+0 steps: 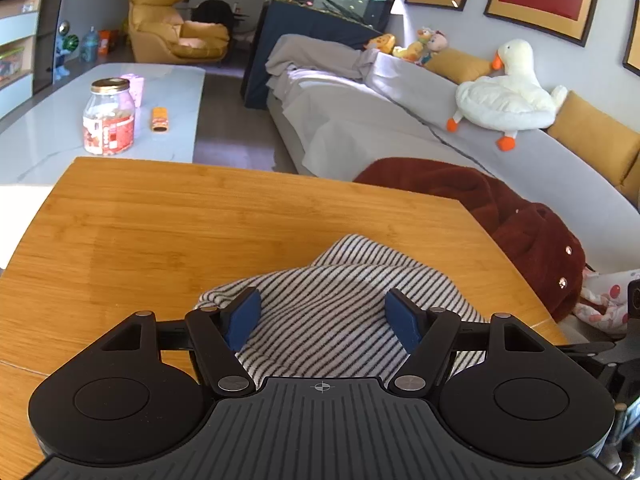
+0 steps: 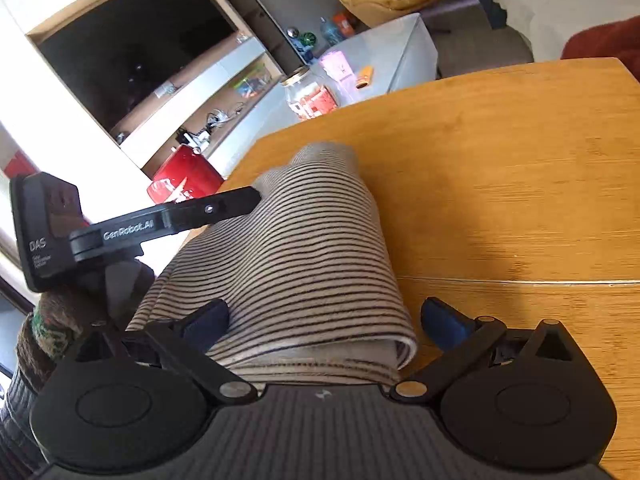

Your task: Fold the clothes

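A black-and-white striped garment (image 1: 340,304) lies folded into a thick bundle on the wooden table (image 1: 160,220). In the left wrist view my left gripper (image 1: 323,318) stands over its near end. The blue pads (image 1: 244,320) are apart, and the cloth spreads under and past both of them. The right wrist view shows the same striped garment (image 2: 312,248) running away from me, its folded edge on the right. My right gripper (image 2: 328,320) is open wide astride its near end, pads clear of the cloth. One finger of the left gripper (image 2: 216,210) rests against the garment's far left side.
A dark red fleece garment (image 1: 500,216) lies on the grey sofa (image 1: 400,120) beside the table's right edge, with a floral cloth (image 1: 604,300) below it. A jar (image 1: 108,120) stands on the white coffee table beyond. A patterned sleeve (image 2: 48,324) shows at the lower left.
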`<state>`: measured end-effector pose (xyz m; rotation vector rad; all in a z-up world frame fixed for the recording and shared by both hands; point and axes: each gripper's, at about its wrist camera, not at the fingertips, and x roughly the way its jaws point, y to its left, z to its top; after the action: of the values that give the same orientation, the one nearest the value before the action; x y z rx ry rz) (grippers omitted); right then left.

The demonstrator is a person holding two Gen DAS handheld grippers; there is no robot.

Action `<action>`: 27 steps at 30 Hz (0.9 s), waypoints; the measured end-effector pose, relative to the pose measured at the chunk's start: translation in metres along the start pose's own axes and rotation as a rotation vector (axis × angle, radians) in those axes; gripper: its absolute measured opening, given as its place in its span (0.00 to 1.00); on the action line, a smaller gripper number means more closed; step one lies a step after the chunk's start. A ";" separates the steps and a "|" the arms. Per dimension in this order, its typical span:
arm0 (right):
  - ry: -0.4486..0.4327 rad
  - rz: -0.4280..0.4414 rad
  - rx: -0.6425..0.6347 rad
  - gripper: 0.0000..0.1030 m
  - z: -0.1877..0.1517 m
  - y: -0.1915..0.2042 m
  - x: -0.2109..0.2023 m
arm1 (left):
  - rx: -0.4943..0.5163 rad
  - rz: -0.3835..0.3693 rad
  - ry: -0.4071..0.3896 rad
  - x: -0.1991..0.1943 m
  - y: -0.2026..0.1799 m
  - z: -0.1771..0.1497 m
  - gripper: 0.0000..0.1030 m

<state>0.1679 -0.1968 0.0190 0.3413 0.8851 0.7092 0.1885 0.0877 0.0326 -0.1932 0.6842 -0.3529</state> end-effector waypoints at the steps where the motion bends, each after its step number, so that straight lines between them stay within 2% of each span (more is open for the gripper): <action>1: 0.001 0.022 -0.018 0.85 -0.002 0.005 0.000 | 0.000 0.003 0.000 0.000 0.000 0.000 0.72; 4: -0.046 0.045 -0.077 0.76 0.001 0.022 -0.013 | -0.018 0.026 -0.007 -0.002 0.004 0.001 0.72; 6: -0.039 0.014 -0.110 0.68 0.000 0.024 -0.014 | -0.078 0.029 -0.020 -0.012 0.012 0.004 0.72; 7: -0.030 -0.007 -0.124 0.68 0.000 0.025 -0.013 | -0.115 0.030 -0.036 -0.022 0.015 0.005 0.73; 10: -0.009 -0.058 -0.165 0.68 -0.007 0.027 -0.007 | -0.190 0.037 -0.082 -0.051 0.015 0.003 0.88; 12: -0.012 -0.088 -0.202 0.68 -0.012 0.032 -0.005 | -0.200 0.032 -0.077 -0.066 0.007 -0.004 0.92; 16: -0.026 -0.126 -0.288 0.68 -0.019 0.048 -0.003 | -0.206 -0.018 0.014 -0.067 -0.011 -0.027 0.92; 19: -0.020 -0.109 -0.327 0.68 -0.023 0.053 -0.007 | -0.193 -0.021 0.096 -0.048 -0.019 -0.047 0.92; 20: -0.019 -0.090 -0.317 0.68 -0.021 0.050 -0.010 | -0.189 0.001 0.116 -0.042 -0.020 -0.051 0.90; 22: -0.007 -0.051 -0.279 0.76 -0.013 0.038 -0.019 | -0.205 -0.004 0.133 -0.035 -0.016 -0.057 0.90; 23: -0.003 -0.034 -0.266 0.85 -0.008 0.031 -0.024 | -0.215 -0.012 0.136 -0.034 -0.014 -0.058 0.90; 26: -0.091 -0.027 -0.191 0.91 0.009 0.008 -0.047 | -0.202 -0.009 0.140 -0.031 -0.014 -0.058 0.91; 27: -0.103 -0.001 -0.147 0.94 0.016 0.001 -0.047 | -0.199 -0.008 0.140 -0.030 -0.015 -0.058 0.91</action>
<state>0.1599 -0.2287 0.0565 0.2442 0.7310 0.7446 0.1261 0.0818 0.0102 -0.3629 0.8573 -0.3080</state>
